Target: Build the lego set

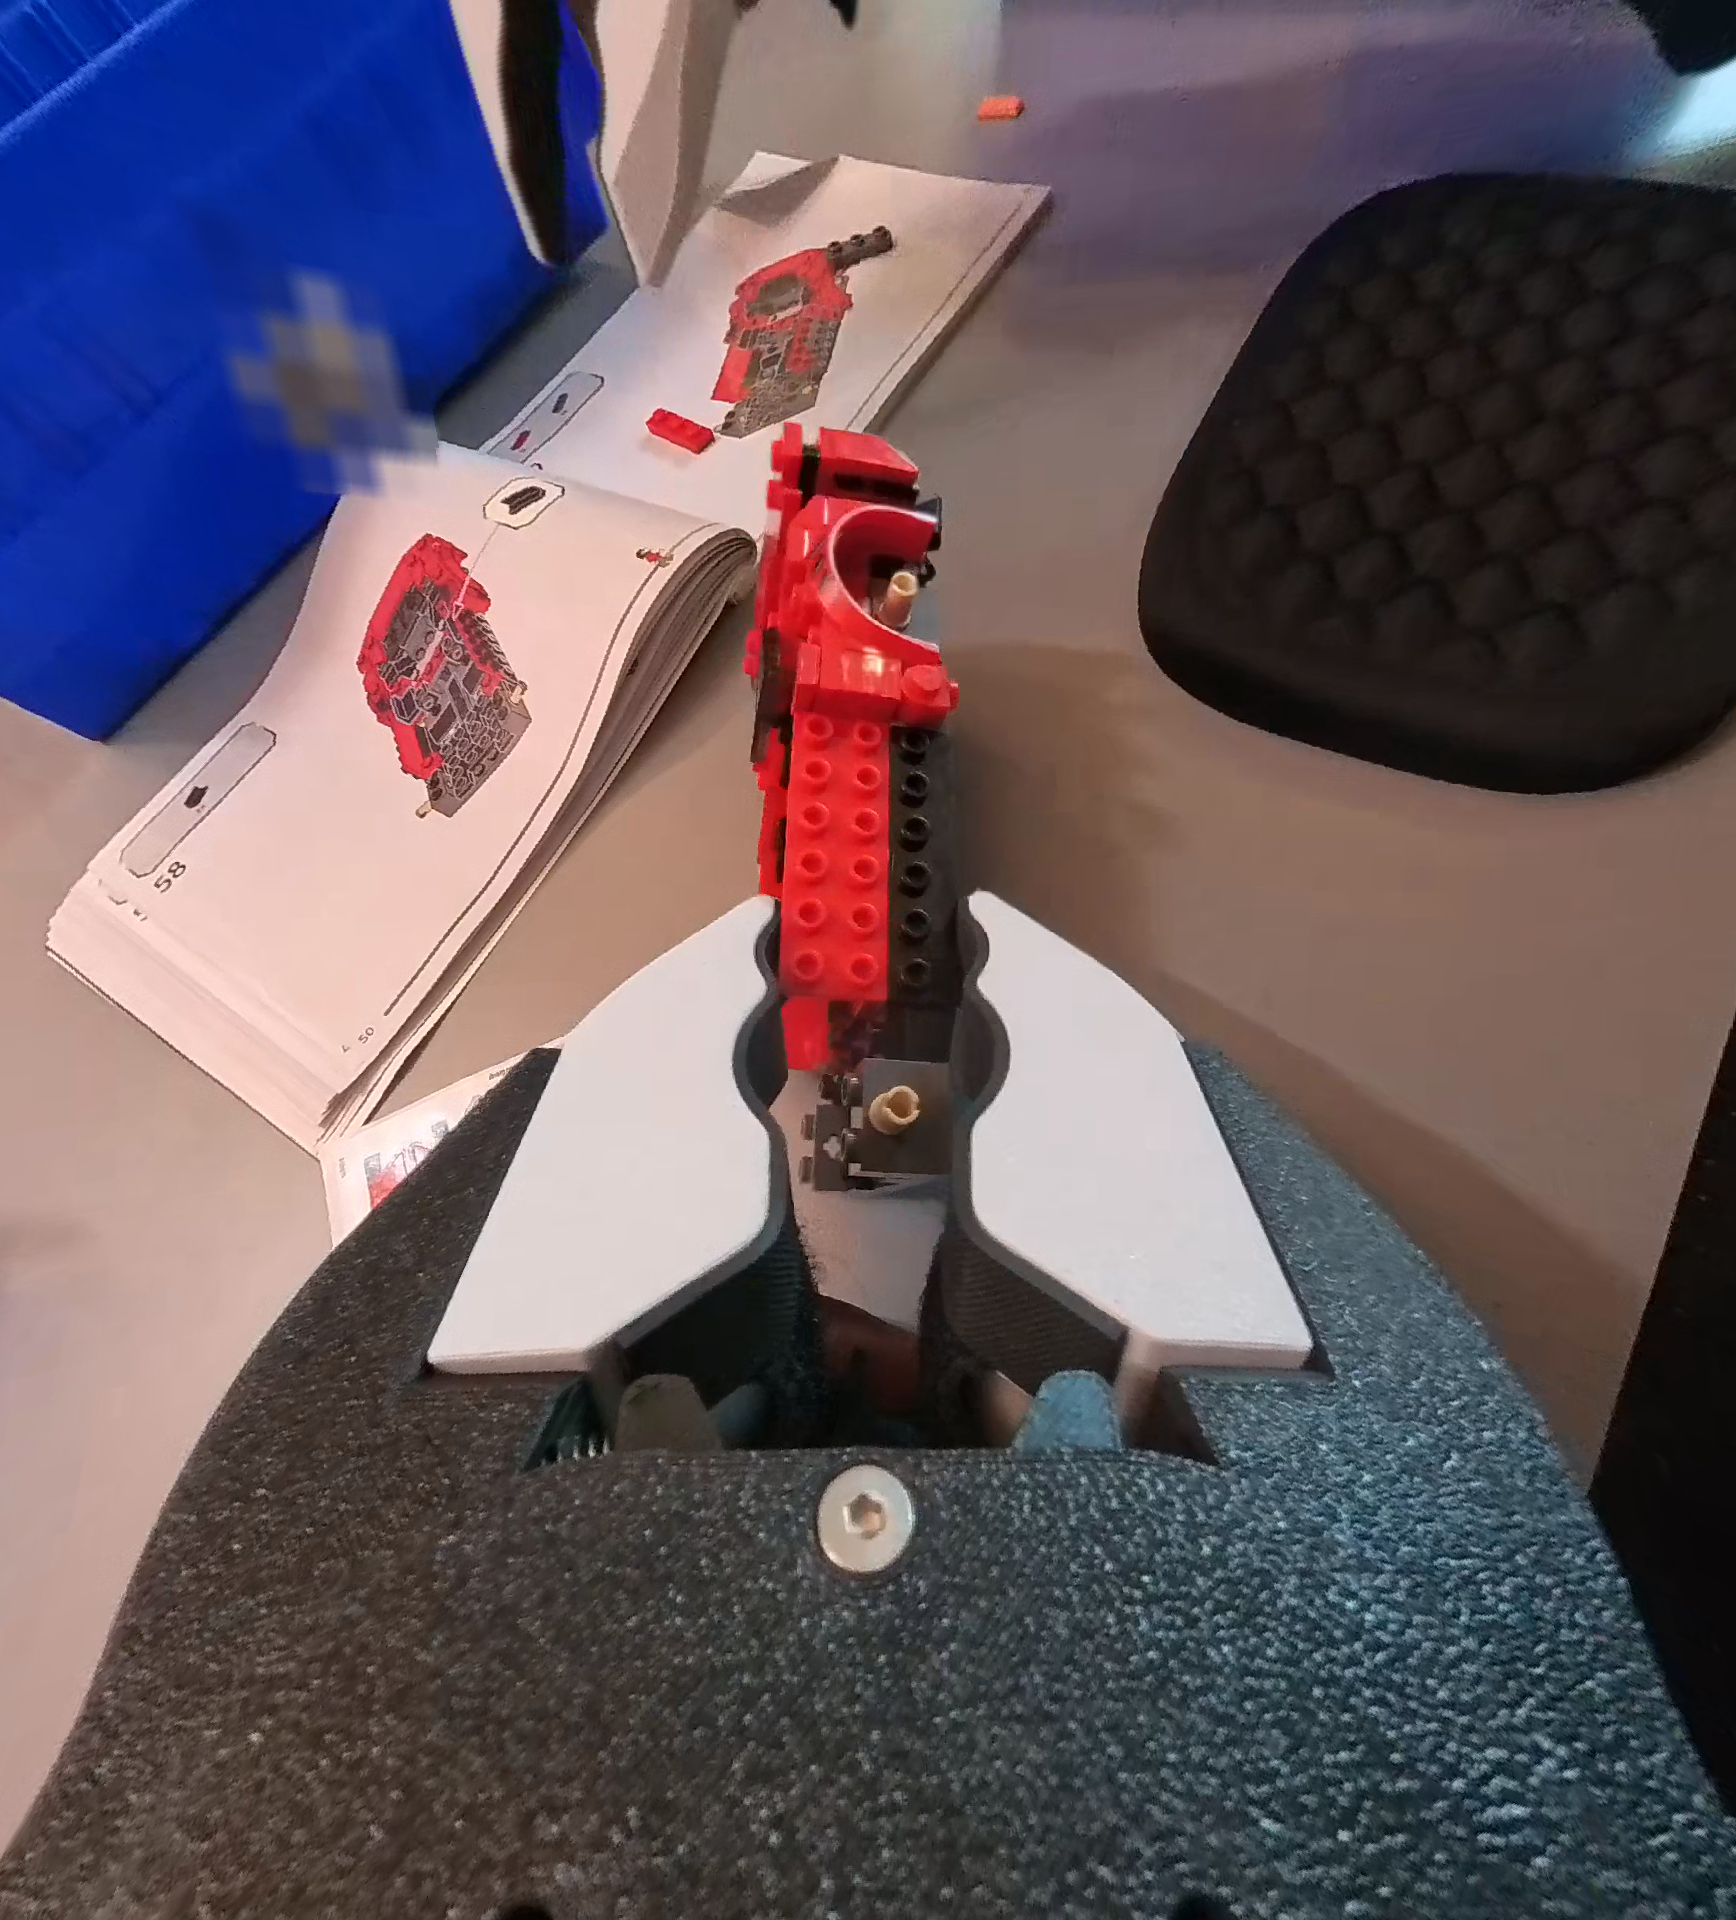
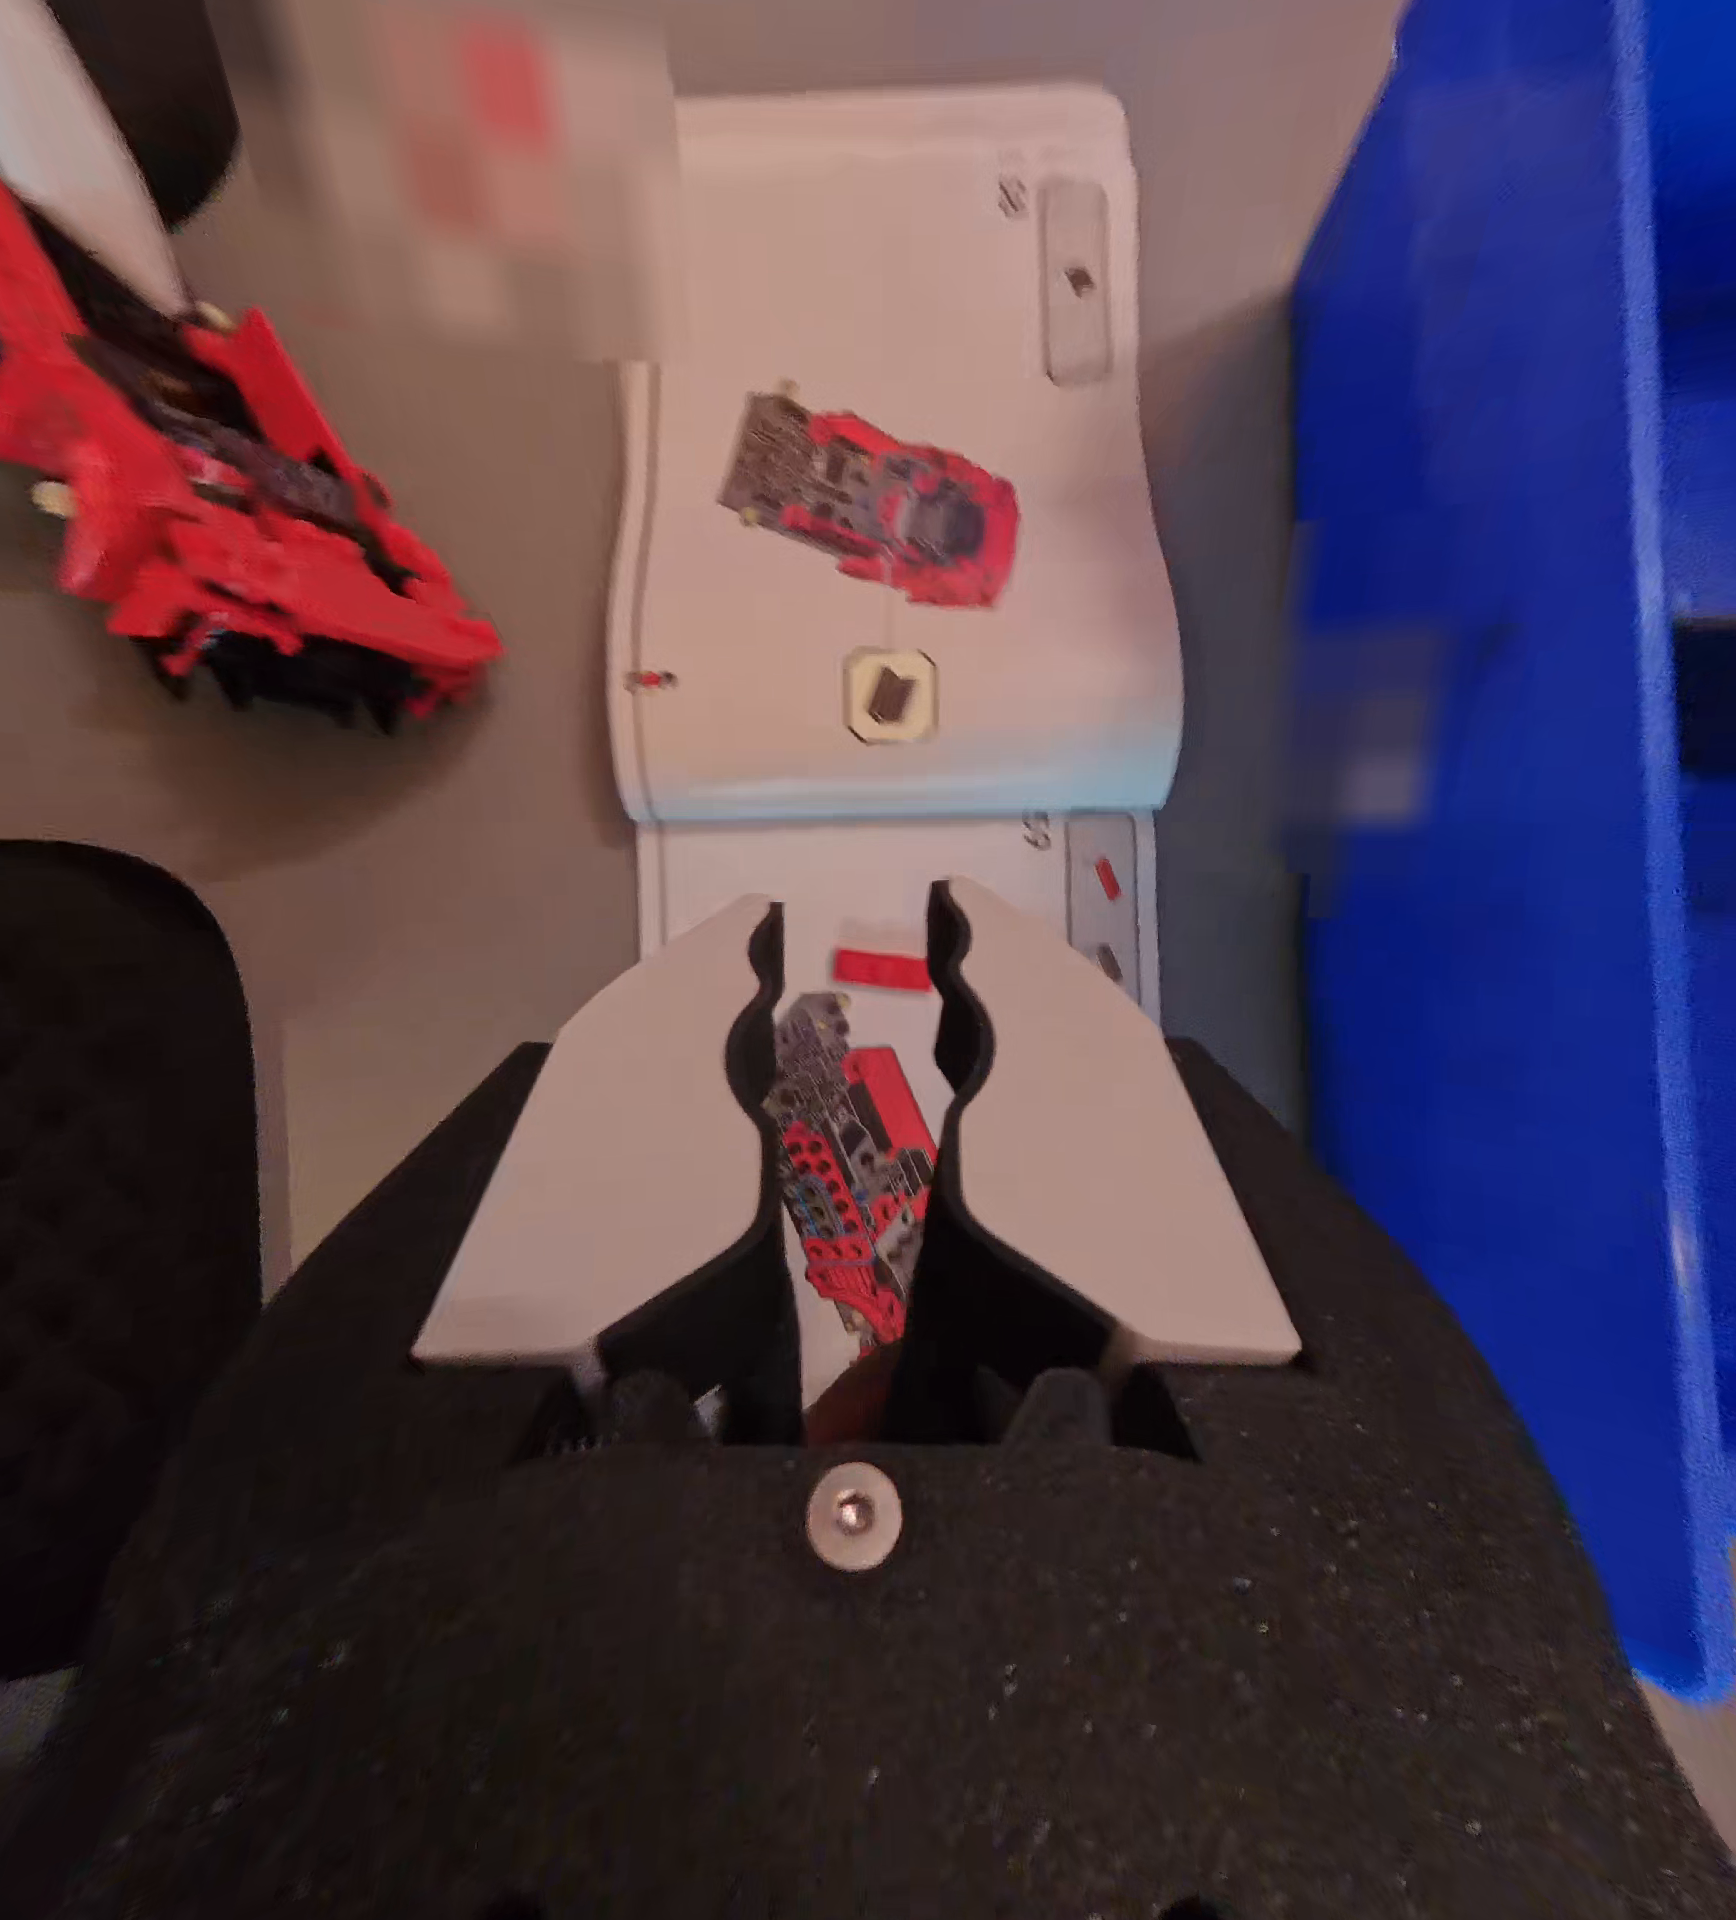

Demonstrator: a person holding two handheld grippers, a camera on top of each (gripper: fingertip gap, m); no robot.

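Fingers of the left gripper [image 1: 869, 997] clamp the red car model [image 1: 848, 727], held above the table to steady it for the next part. Right gripper [image 2: 853, 935] hovers parted and empty over the loose red brick [image 2: 879, 966] on the open booklet [image 2: 895, 727], likely to pick it.

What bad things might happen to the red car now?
The left gripper grips the half-built red car only at one end, held off the table, so it might tip, slip out or shed bricks. The right gripper is open over the instruction booklet, around the small red brick lying there; closing clumsily may flick that brick away or crumple the page.
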